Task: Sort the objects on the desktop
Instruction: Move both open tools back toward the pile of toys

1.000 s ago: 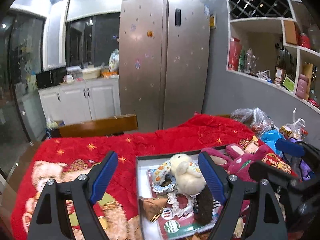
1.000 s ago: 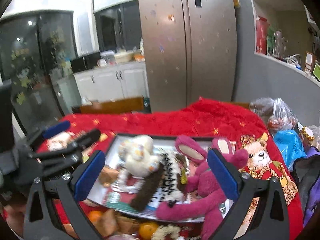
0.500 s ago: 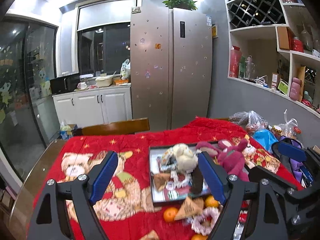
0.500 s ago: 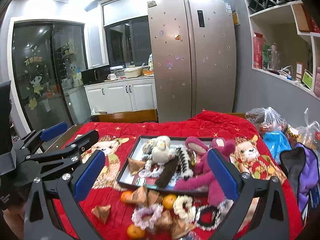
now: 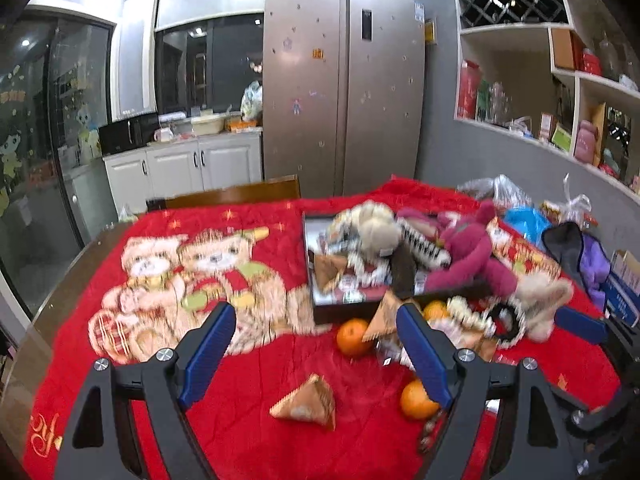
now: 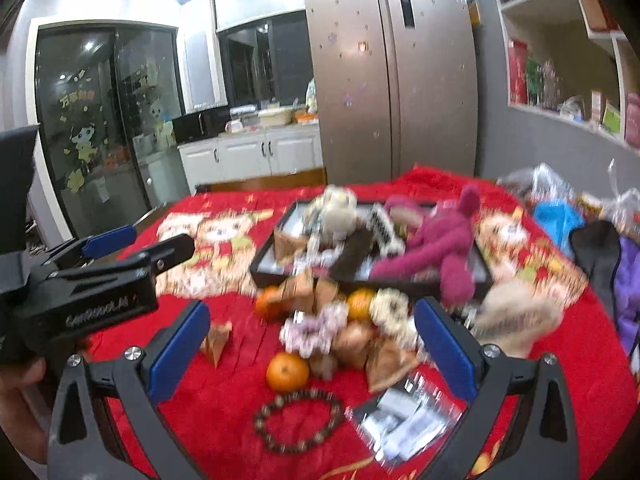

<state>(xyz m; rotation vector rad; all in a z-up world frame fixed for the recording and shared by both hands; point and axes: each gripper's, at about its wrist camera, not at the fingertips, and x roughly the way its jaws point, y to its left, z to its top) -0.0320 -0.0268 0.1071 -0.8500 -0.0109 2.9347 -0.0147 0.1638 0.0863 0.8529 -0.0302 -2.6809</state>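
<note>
Nearest the right gripper, whose blue fingers stand wide apart with nothing between them, a bead bracelet and a clear packet lie on the red blanket that covers the desk; just beyond sits an orange, then a heap of scrunchies, triangular pouches and more oranges. The left gripper is likewise spread open and empty above the blanket; before it lie a lone triangular pouch and two oranges, one close to its right finger, one farther on. Past the heap stands a dark tray holding a cream plush, a brown strip and a striped item; a pink plush rabbit sprawls over its right rim; a beige plush lies right of the heap. Farther right are bags; at the back, a fridge and white cabinets.
</note>
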